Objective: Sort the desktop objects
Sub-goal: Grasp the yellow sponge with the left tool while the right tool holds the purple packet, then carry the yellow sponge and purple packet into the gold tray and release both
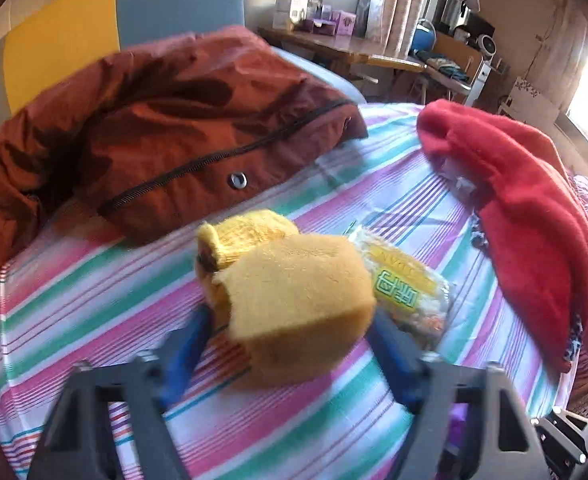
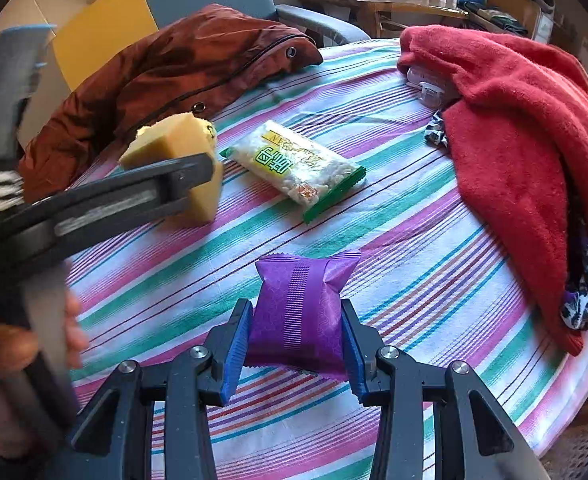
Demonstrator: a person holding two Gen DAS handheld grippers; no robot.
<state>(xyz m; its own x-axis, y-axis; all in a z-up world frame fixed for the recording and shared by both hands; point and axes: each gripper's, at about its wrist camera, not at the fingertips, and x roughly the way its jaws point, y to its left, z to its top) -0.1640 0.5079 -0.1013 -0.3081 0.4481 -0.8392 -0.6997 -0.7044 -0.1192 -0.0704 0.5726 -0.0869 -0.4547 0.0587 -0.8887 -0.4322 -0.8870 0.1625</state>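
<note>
Counter point(image 2: 433, 240) under a striped cloth, pink, green and white. Left gripper point(image 1: 294, 332) has its jaws closed around a yellow plush block point(image 1: 297, 300), blue pads on either side of it; the right wrist view shows the same block point(image 2: 182, 160) clamped, its lower end down at the cloth. Right gripper point(image 2: 297, 340) jaws are clamped on a purple packet point(image 2: 297, 312), held just above the cloth near the counter's front edge. A green-edged snack packet point(image 2: 294, 164) lies flat on the cloth just beside the block, untouched. Rust-brown jacket point(image 2: 166, 76) heaped at the far left, red towel point(image 2: 525, 152) draped along the right side. A hand point(image 2: 26, 344) grips the left tool's handle.
</note>
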